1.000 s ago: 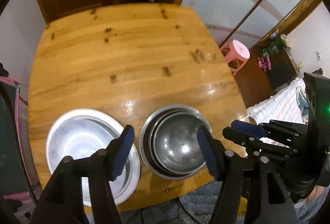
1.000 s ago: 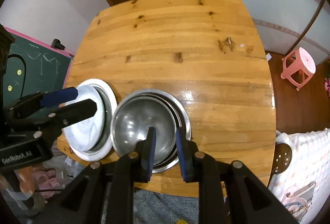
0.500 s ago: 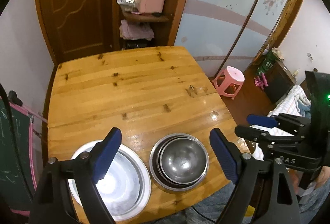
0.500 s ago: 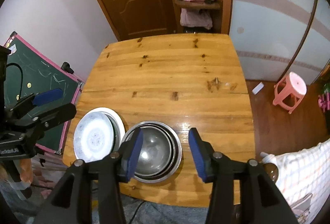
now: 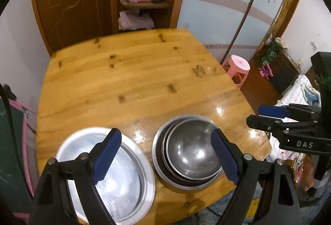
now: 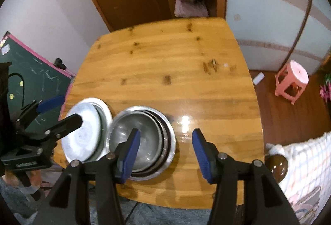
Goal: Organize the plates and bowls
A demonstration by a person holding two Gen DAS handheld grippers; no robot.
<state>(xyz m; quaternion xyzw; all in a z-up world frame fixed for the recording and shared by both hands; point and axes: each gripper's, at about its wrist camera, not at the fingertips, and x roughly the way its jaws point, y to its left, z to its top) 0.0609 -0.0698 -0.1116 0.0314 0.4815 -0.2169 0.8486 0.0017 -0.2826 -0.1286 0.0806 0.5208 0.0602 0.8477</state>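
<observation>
Left gripper (image 5: pixel 166 155) wide, right gripper (image 6: pixel 166 154) just opened, both empty above stacked bowls (image 5: pixel 190 152) on counter (image 5: pixel 134 80).

Wooden table (image 5: pixel 132 84) at centre of room. On its near edge, two nested stacks side by side, rims nearly touching: stack of plates (image 5: pixel 115 175) to the left, stack of bowls (image 5: pixel 190 152) to the right. Rest of tabletop behind them bare. Door (image 5: pixel 72 1) and shelf unit (image 5: pixel 144 5) behind the table's far end. Stool (image 5: pixel 238 69) on floor right of table. Chalkboard (image 6: pixel 31 80) left of table.
</observation>
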